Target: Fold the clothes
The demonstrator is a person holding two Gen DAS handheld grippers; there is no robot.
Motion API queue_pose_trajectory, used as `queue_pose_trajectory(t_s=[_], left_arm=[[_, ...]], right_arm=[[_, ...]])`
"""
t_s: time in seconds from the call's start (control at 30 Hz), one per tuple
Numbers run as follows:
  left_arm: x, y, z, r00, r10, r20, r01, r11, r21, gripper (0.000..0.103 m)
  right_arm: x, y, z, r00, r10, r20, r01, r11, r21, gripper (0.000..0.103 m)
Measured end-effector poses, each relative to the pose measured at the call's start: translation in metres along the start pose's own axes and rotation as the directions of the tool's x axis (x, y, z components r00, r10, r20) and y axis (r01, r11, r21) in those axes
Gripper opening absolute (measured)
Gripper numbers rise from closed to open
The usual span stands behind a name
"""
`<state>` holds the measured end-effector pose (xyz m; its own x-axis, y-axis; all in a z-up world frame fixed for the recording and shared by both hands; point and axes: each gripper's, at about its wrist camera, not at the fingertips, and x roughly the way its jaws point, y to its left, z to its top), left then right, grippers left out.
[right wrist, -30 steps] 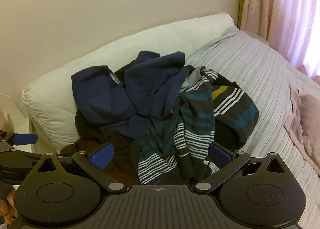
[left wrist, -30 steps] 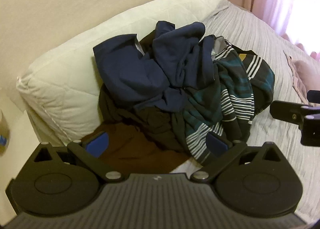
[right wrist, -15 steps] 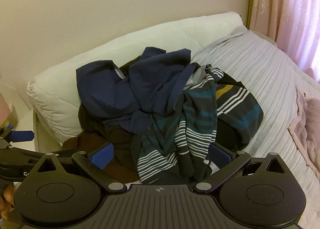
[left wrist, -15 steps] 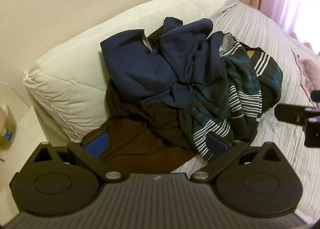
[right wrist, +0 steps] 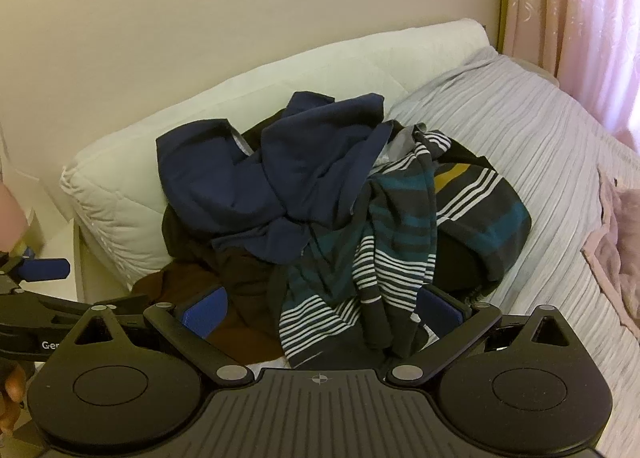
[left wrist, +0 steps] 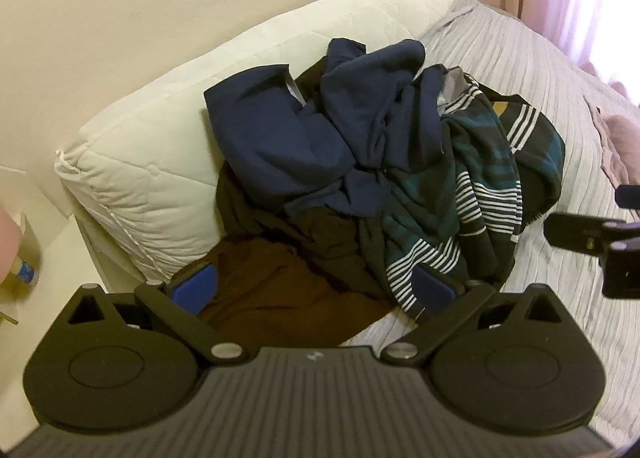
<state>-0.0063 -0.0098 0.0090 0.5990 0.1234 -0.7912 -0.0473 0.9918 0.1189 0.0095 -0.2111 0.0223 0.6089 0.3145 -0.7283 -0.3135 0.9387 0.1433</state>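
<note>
Clothes pile: we see a heap of garments on the grey ribbed bedspread [left wrist: 532, 70], leaning against the white quilted pillow [left wrist: 148, 162] by the wall.
Navy garment [left wrist: 304, 138]: it lies crumpled on top of the heap (nothing folded), touching the pillow at its left edge.
Striped garment [right wrist: 384, 254]: teal, black and white, it drapes down the right side of the heap toward our right gripper.
Brown garment [left wrist: 280, 298]: we find it at the bottom front, spread flat near the bed's edge.
Left gripper [left wrist: 314, 288]: we hold it with its blue-padded fingers spread wide, hovering over the brown cloth and gripping nothing.
Right gripper [right wrist: 322, 308]: its fingers are likewise spread wide and empty, just in front of the striped hem.
Pink cloth [right wrist: 624, 242]: it sits well apart, on the bedspread at the right.
Curtain [right wrist: 580, 18]: pink, behind the bed.
</note>
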Motion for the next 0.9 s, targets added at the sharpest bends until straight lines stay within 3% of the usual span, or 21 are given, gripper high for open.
queue_pose_trajectory(t_s=[0.9], left_arm=[[0.0089,0.0001,0.0006,0.999,-0.045,-0.017,0.045,0.999,-0.019,0.102]], right_arm=[[0.0065,-0.0072,0.0016,1.0,-0.015,-0.006,0.015,1.0,0.014,0.103]])
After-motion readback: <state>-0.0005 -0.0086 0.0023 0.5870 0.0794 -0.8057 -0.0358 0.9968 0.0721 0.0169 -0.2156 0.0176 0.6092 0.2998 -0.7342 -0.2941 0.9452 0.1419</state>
